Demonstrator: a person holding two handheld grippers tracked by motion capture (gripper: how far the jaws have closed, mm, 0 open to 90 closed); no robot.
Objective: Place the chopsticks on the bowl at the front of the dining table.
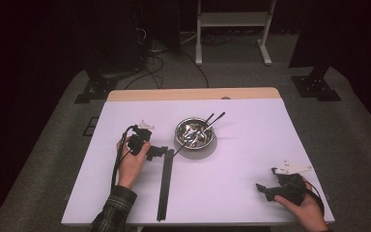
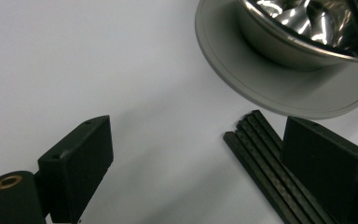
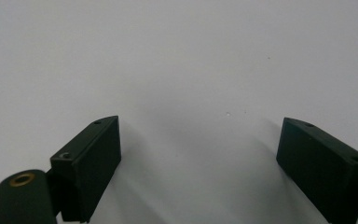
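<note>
The metal bowl (image 1: 194, 133) stands near the middle of the white counter (image 1: 241, 164), and everything else is placed from it. Just left of the bowl, the left claw (image 1: 155, 151) is held in the person's left hand (image 1: 132, 162), its jaws spread wide with nothing between them. In the left gripper view, the left claw (image 2: 196, 154) stands over the far end of a bundle of black sticks (image 2: 265, 170); the sticks lie just inside one jaw, and the other jaw is well apart from them. In the high view the black sticks (image 1: 165, 186) run from just beside the bowl's near left side toward the counter's near edge. Two thin dark utensils (image 1: 212, 121) lean out of the bowl toward its far right. Well to the right of the bowl and nearer the person, the right claw (image 1: 265, 189) rests near the counter's near right corner. In the right gripper view, the right claw (image 3: 198, 156) is wide open over bare white surface, holding nothing.
</note>
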